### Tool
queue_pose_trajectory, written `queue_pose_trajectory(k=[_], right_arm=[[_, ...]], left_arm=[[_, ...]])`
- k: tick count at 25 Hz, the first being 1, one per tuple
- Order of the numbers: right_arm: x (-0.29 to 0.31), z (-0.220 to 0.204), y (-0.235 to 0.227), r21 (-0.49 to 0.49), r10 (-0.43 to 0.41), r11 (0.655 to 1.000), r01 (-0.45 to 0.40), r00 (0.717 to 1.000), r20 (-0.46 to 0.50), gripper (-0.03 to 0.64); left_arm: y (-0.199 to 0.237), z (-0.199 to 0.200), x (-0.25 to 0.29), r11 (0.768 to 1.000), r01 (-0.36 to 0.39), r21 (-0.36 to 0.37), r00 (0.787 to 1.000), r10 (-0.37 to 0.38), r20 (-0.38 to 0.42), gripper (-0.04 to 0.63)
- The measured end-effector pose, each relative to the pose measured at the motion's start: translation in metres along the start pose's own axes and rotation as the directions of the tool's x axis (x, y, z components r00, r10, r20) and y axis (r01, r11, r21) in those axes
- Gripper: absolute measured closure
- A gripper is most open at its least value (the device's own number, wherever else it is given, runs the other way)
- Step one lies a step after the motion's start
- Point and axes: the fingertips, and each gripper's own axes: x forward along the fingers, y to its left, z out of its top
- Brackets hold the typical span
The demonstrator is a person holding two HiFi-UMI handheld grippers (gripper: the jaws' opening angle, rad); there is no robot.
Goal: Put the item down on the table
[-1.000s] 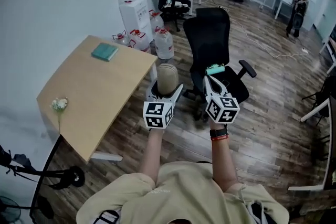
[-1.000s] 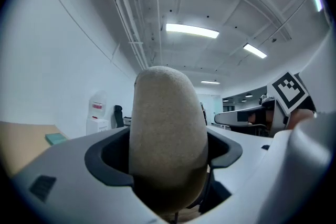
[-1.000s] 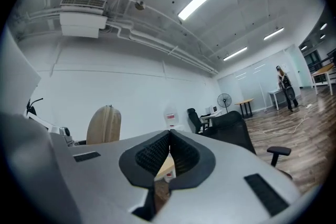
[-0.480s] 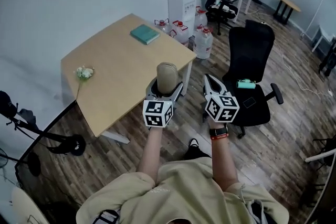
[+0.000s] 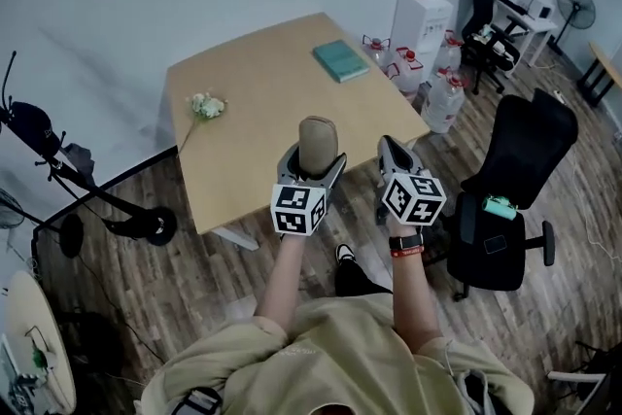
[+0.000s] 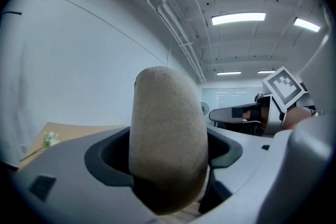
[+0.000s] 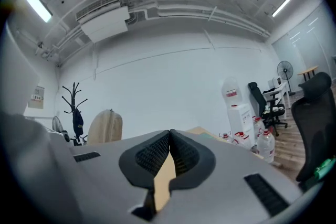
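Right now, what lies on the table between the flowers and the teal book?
Nothing: in the head view the table is bare wood between the flowers and the book.

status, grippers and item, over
Left gripper shut on tan rounded oblong item, not yet on light wooden table. Right gripper shut, empty. Teal book, white flowers far off.

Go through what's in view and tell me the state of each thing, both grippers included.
Left gripper: shut on the tan oval item.
Tan oval item: upright between the jaws, held in the air, not yet set down.
Right gripper: shut, empty.
Book: closed, flat on the table.
Flowers: lying on the table.
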Motion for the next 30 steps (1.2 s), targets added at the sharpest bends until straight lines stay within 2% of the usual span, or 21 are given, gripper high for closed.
queue_pose_trajectory(k=[4, 10, 19, 30], right_arm=[[0.068, 0.010, 0.015, 0.001, 0.103, 0.995, -0.103, 0.994, -0.025, 0.601], [0.145, 0.014, 0.025, 0.008, 0.223, 0.975, -0.222, 0.973, -0.062, 0.601], [0.241, 0.014, 0.039, 0.043, 0.352, 0.936, -0.349, 0.930, -0.105, 0.601], [0.332, 0.011, 0.038, 0.042, 0.450, 0.893, -0.449, 0.884, -0.123, 0.601]], left_arm=[[0.048, 0.017, 0.022, 0.996, -0.092, -0.001, 0.996, 0.092, 0.012, 0.215], [0.100, 0.024, 0.054, 0.978, -0.207, -0.009, 0.978, 0.207, 0.011, 0.215], [0.164, 0.033, 0.094, 0.942, -0.335, -0.006, 0.942, 0.335, 0.001, 0.215], [0.221, 0.024, 0.142, 0.896, -0.444, 0.015, 0.896, 0.444, 0.005, 0.215]])
